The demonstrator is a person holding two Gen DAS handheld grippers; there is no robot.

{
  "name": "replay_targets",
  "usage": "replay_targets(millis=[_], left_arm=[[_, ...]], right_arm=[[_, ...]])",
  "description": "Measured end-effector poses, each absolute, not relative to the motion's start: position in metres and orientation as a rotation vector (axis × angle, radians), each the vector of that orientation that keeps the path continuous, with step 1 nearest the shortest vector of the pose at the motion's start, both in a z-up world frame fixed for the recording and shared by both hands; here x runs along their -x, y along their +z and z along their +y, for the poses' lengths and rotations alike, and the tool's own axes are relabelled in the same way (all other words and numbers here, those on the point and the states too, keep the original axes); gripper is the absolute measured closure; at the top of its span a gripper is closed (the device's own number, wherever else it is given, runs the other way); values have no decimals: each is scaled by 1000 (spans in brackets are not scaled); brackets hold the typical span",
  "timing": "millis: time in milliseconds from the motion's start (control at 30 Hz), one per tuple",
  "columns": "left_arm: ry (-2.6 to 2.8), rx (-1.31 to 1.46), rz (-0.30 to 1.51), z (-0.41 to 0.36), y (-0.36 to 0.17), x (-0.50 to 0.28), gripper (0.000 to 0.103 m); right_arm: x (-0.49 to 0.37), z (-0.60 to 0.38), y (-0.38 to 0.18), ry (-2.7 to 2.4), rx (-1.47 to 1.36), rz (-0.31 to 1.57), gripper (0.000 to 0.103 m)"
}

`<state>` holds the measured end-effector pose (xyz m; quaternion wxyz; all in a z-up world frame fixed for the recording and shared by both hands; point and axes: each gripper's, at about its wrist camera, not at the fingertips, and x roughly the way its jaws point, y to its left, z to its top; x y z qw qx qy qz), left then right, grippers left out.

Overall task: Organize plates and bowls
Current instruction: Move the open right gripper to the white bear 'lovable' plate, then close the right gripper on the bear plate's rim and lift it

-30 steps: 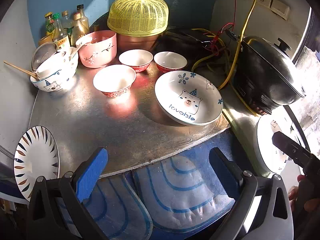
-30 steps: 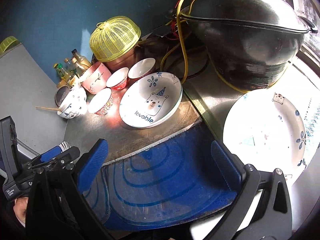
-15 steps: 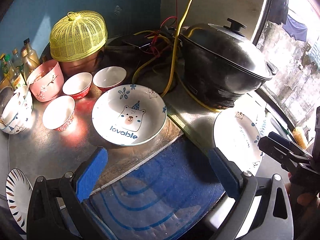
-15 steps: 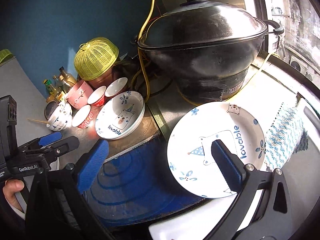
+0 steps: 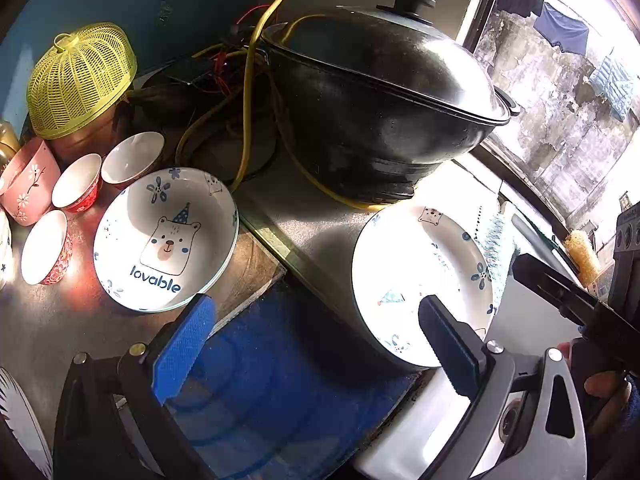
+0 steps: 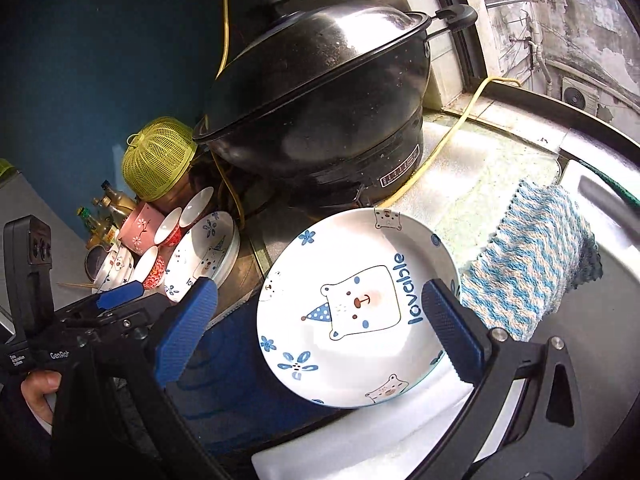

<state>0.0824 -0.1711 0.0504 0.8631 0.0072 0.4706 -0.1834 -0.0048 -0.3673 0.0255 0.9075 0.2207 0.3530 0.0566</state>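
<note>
A white bear plate (image 6: 356, 304) marked "lovable" lies on the counter in front of the black wok; it also shows in the left wrist view (image 5: 420, 276). My right gripper (image 6: 320, 336) is open, its jaws straddling the plate's near side. My left gripper (image 5: 316, 344) is open and empty above a blue mat (image 5: 280, 380), its right finger over the plate's rim. A deep bear bowl (image 5: 166, 236) sits left of it, with three small red-patterned bowls (image 5: 46, 246) and a pink bowl (image 5: 24, 182) beyond.
A large black lidded wok (image 5: 384, 108) with a yellow cable (image 5: 250, 80) stands behind the plate. A yellow mesh cover (image 5: 78, 80) is at the back left. A blue-white cloth (image 6: 528, 256) lies on the sink edge right of the plate. A striped plate (image 5: 20, 420) is at lower left.
Both grippers have swung right, from the bowls toward the bear plate by the wok. The plate is now larger and between the right gripper's open jaws.
</note>
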Motion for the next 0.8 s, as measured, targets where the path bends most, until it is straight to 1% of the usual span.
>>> replay_targets(millis=[33,100,167,267,333,367,400,433,533,600,667,700,733,767,800], left_arm=[[-388,-8,996,-174,48,-84,1],[-389,5,1009,-180,43,-86,1],[-385,10,1020,-184,38,-88,1],[-372,18,1032,-189,32,-91,2],[-362,32,1036,-191,28,-96,3],[-360,40,1039,-192,25,-98,4],[-354,46,1041,-193,23,-101,7],[-348,50,1046,-194,20,-103,11],[-341,67,1073,-197,10,-111,16],[-351,82,1089,-200,2,-116,20],[-355,80,1099,-205,-5,-119,25],[-356,77,1105,-207,-8,-120,37],[-352,67,1116,-210,-12,-121,53],[-350,59,1126,-212,-16,-123,58],[-349,55,1134,-214,-20,-124,61]], right_arm=[[4,-373,23,112,-466,731,1],[3,-385,16,106,-489,735,7],[0,-395,11,100,-503,747,10],[-3,-410,3,98,-516,750,18],[-4,-418,-2,100,-525,750,21],[-5,-422,-5,100,-531,749,27],[-7,-426,-8,98,-539,752,32],[-9,-430,-12,95,-545,756,33],[-14,-438,-23,92,-563,770,42],[-18,-441,-30,96,-572,781,53],[-23,-443,-38,103,-587,799,61],[-24,-444,-42,104,-596,807,65],[-26,-445,-46,107,-604,814,66],[-27,-445,-49,107,-610,820,69],[-28,-446,-51,106,-614,828,73]])
